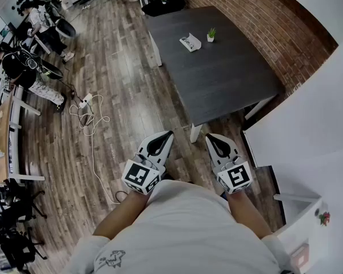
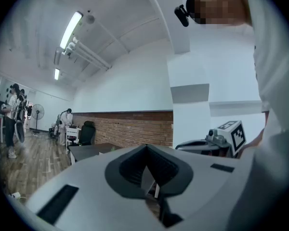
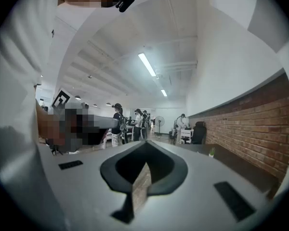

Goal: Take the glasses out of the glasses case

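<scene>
Person stands on the wood floor, both tools held low, close to the torso and pointing level toward the worktop.

Left hand-held gripper: jaws together, nothing between them; its own view shows only a thin seam where they meet. Marker cube sits at its rear, near the white shirt.

Right hand-held gripper: jaws fully together, empty. Its marker cube sits at the back.

The two tools are side by side, apart from each other, tips just short of the near corner of the worktop. Neither touches anything.

Glasses case: small, white, lying toward the far side of the dark worktop, well apart from both tools. It is too small to tell whether it is open or whether glasses are inside. A small potted plant stands just beside it, on the brick wall side.

White cable lies looped on the floor left of the worktop. Other people are at the far left by desks, well apart from the worktop. White wall is to the right.
</scene>
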A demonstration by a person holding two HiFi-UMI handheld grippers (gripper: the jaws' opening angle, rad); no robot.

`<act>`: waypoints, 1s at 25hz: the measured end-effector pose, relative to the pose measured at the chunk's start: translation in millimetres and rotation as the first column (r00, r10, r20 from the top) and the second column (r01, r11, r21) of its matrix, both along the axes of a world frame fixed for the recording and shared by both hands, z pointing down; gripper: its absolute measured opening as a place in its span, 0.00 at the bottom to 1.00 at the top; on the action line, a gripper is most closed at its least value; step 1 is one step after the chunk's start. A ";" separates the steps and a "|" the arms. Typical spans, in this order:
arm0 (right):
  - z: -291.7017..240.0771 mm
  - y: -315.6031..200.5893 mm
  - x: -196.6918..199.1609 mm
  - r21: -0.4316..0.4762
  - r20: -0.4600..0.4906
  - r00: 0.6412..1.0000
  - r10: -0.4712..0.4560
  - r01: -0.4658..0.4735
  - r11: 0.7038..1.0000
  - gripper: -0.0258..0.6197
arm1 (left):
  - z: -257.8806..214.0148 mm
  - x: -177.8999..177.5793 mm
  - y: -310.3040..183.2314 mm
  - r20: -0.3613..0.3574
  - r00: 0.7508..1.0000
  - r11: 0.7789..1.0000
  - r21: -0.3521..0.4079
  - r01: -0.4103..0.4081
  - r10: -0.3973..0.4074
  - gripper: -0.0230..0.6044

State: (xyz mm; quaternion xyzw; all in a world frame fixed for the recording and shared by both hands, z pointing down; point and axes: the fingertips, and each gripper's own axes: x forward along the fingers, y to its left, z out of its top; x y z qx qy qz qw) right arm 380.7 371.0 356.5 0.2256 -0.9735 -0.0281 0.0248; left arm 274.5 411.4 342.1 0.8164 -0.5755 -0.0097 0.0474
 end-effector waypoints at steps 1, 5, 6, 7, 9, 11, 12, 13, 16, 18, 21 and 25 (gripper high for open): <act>-0.7 -1.4 -1.2 0.000 0.002 1.000 0.000 0.000 1.000 0.05 | -1.3 -1.5 -1.8 -0.003 1.000 1.000 -0.001 0.000 0.000 0.05; -1.1 -8.1 -6.4 0.000 0.007 1.000 0.004 -0.004 1.000 0.05 | -1.6 -7.3 -8.8 -0.005 1.000 1.000 -0.003 -0.001 0.001 0.05; -0.3 -10.4 -8.2 -0.002 0.008 1.000 0.005 -0.004 1.000 0.05 | -0.1 -8.9 -10.6 -0.003 1.000 1.000 -0.005 -0.001 0.001 0.05; 0.8 -13.0 -10.3 -0.004 0.009 1.000 0.003 -0.003 1.000 0.05 | 1.7 -10.6 -12.9 -0.001 1.000 1.000 -0.007 -0.001 0.001 0.05; 2.6 -19.3 -15.5 -0.008 0.011 1.000 -0.001 0.002 1.000 0.05 | 5.1 -15.2 -18.5 0.002 1.000 1.000 -0.012 -0.002 0.002 0.05; 4.1 -25.6 -21.9 -0.011 0.012 1.000 -0.003 0.003 1.000 0.05 | 7.4 -21.9 -24.9 0.001 1.000 1.000 -0.016 -0.001 0.001 0.05; 4.7 -28.2 -26.0 -0.011 0.011 1.000 -0.003 0.003 1.000 0.05 | 8.0 -26.1 -27.9 -0.001 1.000 1.000 -0.016 -0.002 0.002 0.05; 5.2 -30.2 -30.7 -0.009 0.009 1.000 -0.002 0.003 1.000 0.05 | 8.6 -30.8 -30.4 -0.002 1.000 1.000 -0.017 -0.003 0.003 0.05; 7.9 -35.3 -47.8 0.000 -0.007 1.000 0.002 -0.002 1.000 0.05 | 11.7 -46.9 -37.0 -0.011 1.000 1.000 -0.019 -0.014 0.013 0.05; 11.6 -41.6 -61.6 0.002 -0.019 1.000 0.006 -0.006 1.000 0.05 | 14.6 -58.1 -43.6 -0.015 0.999 0.999 -0.018 -0.029 0.029 0.05; 17.1 -55.5 -83.9 0.013 -0.045 0.999 0.024 -0.024 1.000 0.05 | 17.2 -75.4 -57.9 0.002 0.998 0.998 -0.013 -0.064 0.064 0.05; 20.2 -76.7 -119.2 -0.011 -0.036 0.998 0.043 -0.043 0.999 0.11 | 16.2 -116.5 -77.1 0.004 0.997 0.997 -0.015 -0.081 0.082 0.05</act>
